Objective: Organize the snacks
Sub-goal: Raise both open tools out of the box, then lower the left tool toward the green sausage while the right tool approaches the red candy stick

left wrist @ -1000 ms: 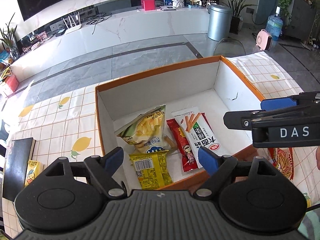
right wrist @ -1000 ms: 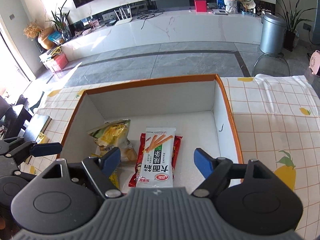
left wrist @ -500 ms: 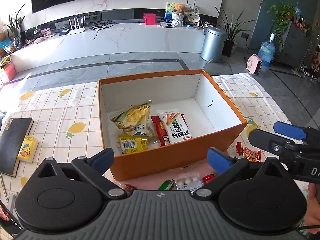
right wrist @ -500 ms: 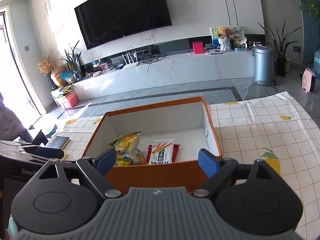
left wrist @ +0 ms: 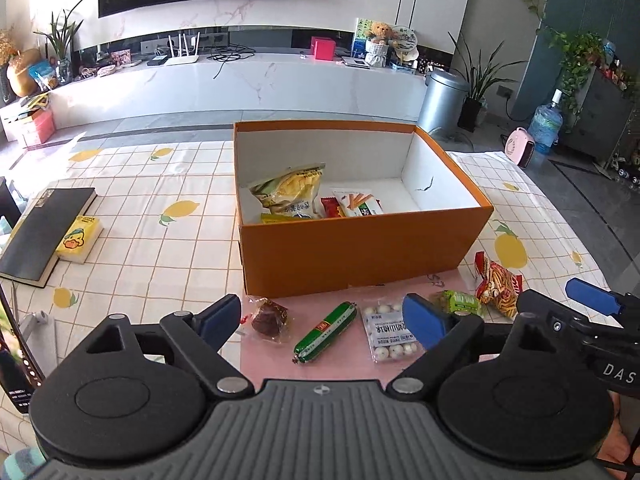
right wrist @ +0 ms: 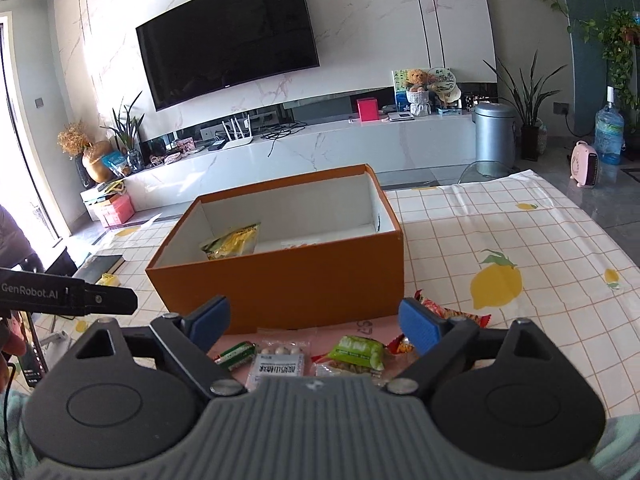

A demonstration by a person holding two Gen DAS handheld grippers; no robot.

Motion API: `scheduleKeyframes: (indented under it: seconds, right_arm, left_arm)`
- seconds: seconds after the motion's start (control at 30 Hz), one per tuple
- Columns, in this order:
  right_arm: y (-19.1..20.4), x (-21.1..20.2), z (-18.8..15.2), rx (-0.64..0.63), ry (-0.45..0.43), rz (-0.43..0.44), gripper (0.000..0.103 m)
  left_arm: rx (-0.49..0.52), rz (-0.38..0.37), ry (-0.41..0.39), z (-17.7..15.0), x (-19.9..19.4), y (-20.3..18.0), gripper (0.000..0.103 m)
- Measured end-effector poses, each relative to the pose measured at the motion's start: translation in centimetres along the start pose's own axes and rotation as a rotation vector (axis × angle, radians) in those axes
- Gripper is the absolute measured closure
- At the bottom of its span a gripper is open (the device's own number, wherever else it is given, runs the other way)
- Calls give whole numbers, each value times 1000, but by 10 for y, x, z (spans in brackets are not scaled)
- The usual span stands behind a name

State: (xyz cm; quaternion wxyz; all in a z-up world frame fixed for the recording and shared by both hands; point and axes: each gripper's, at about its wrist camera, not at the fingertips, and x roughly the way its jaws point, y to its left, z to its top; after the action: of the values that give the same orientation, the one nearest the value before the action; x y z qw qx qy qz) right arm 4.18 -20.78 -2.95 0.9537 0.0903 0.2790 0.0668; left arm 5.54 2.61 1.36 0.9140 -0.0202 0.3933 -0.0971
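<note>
The box stands open at the top; its right half is bare floor, with packets crowding the left. Its orange near wall blocks any level approach (entry is from above). Before it, loose snacks lie spaced apart. The book lies well left.

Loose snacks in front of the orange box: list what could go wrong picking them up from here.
1. The green sausage stick, white candy-ball packet and green snack pack lie close together, so the open right gripper may pinch two at once.
2. The red striped snack bag sits right by the orange box corner; a grab there could nudge the box.
3. The flat candy packet may slip from the pads.
</note>
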Motion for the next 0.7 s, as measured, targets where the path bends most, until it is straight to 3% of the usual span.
scheduleKeyframes:
  seconds: [0.03,0.1,0.3,0.37,0.53,0.6,0.7]
  right_arm:
    - [0,-1,-5,-6,0,-3,14]
    - [-1,1,-14,-8,12,-6,14]
    - [1,21,-35,-29,83,-14,23]
    - [1,26,-39,-36,90,-22,26]
    - [1,45,-48,-46,144,-25,34]
    - [2,52,-51,-47,161,-29,34]
    - [3,63,-52,-50,180,-27,35]
  left_arm:
    - [4,-7,-1,-5,1,0,4]
    - [15,-15,-4,-12,5,-1,23]
    - [100,-54,27,-31,26,-11,50]
    - [130,-65,36,-36,33,-16,55]
    - [217,-45,50,-43,57,-23,52]
    - [232,-35,61,-42,65,-24,34]
    - [277,-25,72,-43,76,-23,29]
